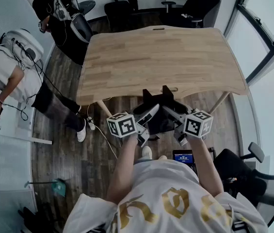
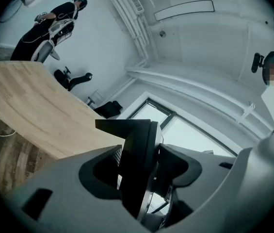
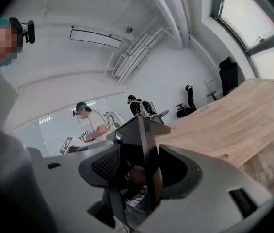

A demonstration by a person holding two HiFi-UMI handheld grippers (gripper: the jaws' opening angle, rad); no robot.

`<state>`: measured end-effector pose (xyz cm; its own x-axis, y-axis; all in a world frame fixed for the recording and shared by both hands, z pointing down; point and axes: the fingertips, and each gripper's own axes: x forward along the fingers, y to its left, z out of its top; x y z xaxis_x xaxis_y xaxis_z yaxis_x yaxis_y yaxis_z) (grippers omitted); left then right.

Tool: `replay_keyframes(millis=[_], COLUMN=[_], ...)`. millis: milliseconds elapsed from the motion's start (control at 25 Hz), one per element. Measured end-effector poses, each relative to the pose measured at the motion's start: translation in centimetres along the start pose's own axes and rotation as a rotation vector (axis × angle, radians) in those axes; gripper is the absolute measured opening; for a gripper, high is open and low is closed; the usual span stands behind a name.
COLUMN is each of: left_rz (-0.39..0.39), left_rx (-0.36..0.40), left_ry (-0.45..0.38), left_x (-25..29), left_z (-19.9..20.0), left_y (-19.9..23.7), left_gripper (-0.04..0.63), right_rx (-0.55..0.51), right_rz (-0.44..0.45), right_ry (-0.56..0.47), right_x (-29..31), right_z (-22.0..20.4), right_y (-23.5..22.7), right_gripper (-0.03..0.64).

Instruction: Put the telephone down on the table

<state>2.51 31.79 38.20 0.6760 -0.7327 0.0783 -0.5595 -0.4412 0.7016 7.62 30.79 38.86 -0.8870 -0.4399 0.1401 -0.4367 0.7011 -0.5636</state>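
— On your left, the left gripper (image 2: 141, 168) is clamped on the telephone (image 1: 161, 122). Its own view shows a flat black panel standing on edge between the jaws, both pressing on it.

— Agreed. You hold the set in the air in front of your chest, at the near edge of the table (image 1: 166, 52), and its far end seems to reach over the wood. I judge it a hard plastic shell: stiff and not heavy, but smooth, so it could slide in a loose pinch. Keep hold of the casing at both ends, as you do now. Don't take it by the handset, which may sit loose.

— On your right, the right gripper (image 3: 144, 171) bites the other end. Its jaws stand wide around a dark slab, with what look like keys (image 3: 136, 198) below it.

— Some things you cannot check. In the head view both grippers cover most of the set, so the handset and cord cannot be made out. Its underside is hidden, and how high it hangs above the tabletop cannot be told.
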Motion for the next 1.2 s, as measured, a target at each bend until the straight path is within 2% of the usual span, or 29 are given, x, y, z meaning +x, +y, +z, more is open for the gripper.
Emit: replay_keyframes(millis=[800,1200], left_rz=[-0.012,-0.033], left_rx=[-0.004,-0.019], left_ry=[0.027,0.041], left_x=[1.4,5.0], left_z=[-1.1,-0.5], left_y=[-0.8,0.4], left_gripper=[0.227,0.229], right_rx=[-0.001,0.003], right_rz=[-0.005,-0.033], right_ry=[-0.007,-0.007], right_x=[-1.5,-1.2], right_z=[0.0,1.7], right_y=[-0.9,-4.3], right_gripper=[0.235,0.235])
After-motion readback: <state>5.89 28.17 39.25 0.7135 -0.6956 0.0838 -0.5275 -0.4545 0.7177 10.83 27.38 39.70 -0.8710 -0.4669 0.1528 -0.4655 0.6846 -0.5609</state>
